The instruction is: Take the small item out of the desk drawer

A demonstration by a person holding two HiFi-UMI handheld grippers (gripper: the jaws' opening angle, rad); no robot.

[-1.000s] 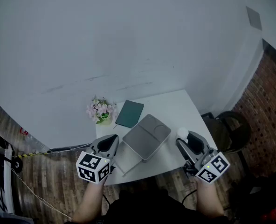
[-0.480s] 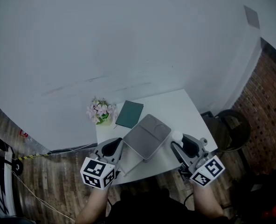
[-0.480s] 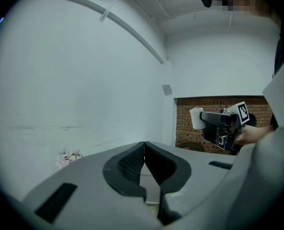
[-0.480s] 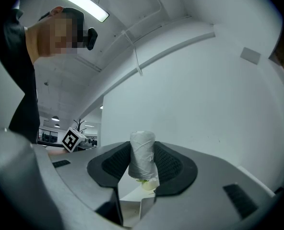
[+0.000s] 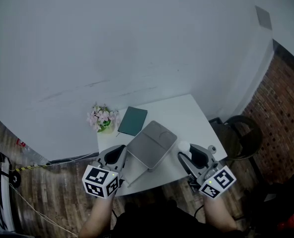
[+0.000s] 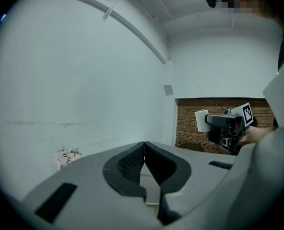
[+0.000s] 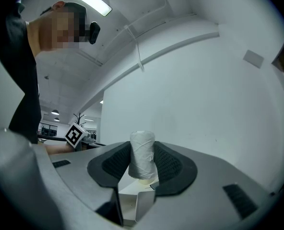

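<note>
against a white wall (image 5: 112, 43) stands the desk (image 5: 184, 114) — wood floor (image 5: 57, 192) around.

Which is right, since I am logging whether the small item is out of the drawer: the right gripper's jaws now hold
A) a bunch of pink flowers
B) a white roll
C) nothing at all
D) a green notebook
B: in the right gripper view, the right gripper has its dark pads pressed against both sides of an upright white roll.
</note>
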